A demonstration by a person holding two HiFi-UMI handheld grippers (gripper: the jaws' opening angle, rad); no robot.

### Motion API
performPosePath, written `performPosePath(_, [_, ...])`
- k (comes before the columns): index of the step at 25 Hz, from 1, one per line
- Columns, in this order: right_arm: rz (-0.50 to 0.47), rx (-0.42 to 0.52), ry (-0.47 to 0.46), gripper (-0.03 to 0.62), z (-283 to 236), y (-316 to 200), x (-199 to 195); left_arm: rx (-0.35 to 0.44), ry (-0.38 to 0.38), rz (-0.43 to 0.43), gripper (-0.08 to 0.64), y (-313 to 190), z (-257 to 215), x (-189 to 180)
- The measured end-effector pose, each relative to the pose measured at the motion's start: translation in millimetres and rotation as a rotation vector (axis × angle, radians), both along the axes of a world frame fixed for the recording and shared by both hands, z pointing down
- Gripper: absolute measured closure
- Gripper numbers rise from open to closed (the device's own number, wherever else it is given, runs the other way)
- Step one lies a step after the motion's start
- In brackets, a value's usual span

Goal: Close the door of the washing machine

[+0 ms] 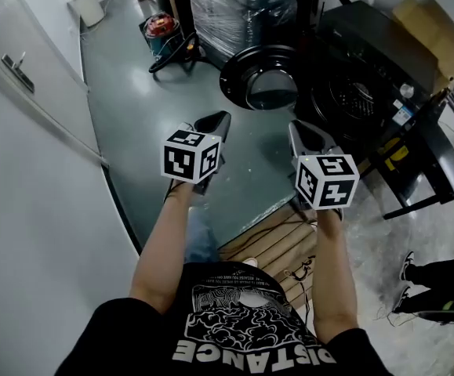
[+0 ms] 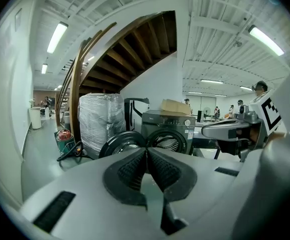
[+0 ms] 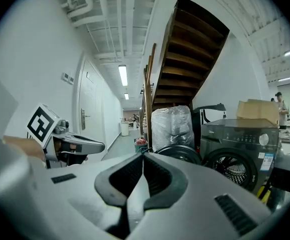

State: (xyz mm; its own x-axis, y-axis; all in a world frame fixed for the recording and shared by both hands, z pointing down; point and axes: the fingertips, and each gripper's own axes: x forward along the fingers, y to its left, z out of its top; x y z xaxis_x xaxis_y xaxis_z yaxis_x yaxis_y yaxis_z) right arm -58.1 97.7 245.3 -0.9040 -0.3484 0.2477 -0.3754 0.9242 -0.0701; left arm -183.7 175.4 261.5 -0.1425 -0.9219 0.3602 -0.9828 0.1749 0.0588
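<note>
While the left claw [image 1: 217,124] hangs pinched together and empty, the open door [image 1: 259,77] stands well ahead; the right claw [image 1: 301,135], likewise together, could skid off its round rim, leaving the washing machine [image 1: 368,77] unlatched

Left tongs [image 1: 220,120] and right tongs [image 1: 298,129] face the open door [image 1: 259,77] of the washing machine [image 1: 372,69].
</note>
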Motion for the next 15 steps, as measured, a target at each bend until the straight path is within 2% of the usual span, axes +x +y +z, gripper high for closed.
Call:
performPosePath(9, [-0.025,-0.006,-0.003,0.569,6,-2,-22,0.003,0.015,0.020,0.530,-13,4,-19])
performPosePath(15, [-0.028,-0.019,0.013,0.569,8,-28,-53,-0.009,0.012,0.035,0.525,-45,4,-54])
